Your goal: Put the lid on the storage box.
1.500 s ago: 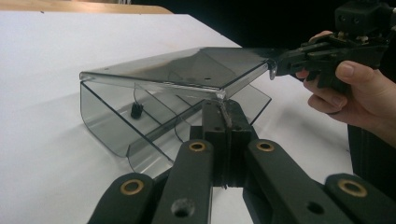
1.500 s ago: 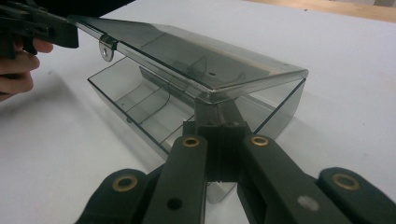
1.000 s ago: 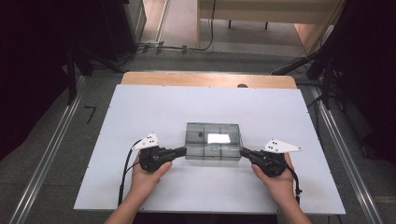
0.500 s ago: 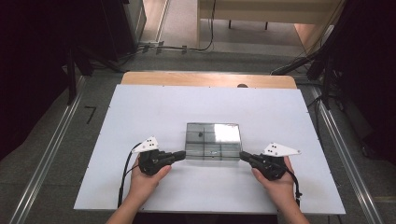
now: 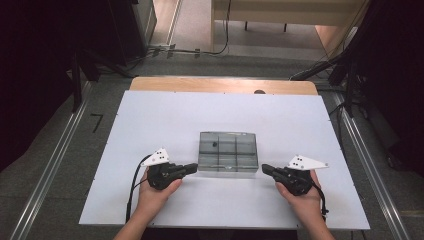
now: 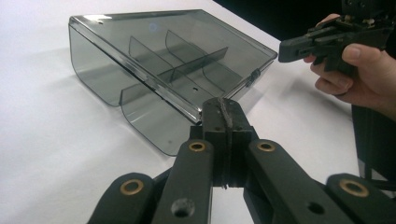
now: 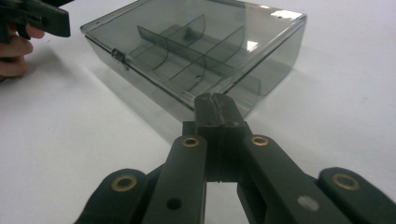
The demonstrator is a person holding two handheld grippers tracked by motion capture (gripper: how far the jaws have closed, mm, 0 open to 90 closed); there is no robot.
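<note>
Box: smoky transparent plastic compartment box (image 5: 228, 154), lid down, centre table.
Left gripper (image 5: 192, 168): nine o'clock, clenched empty.
Right gripper (image 5: 266, 169): three o'clock, clenched empty.

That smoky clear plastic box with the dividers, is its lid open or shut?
Shut. The smoky clear plastic box has its lid lying flat on the base, edges meeting all round, small front clasp down.

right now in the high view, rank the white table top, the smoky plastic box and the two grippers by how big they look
1. white table top
2. smoky plastic box, lid closed
3. left gripper and right gripper: look about alike, so no ranking between them
</note>
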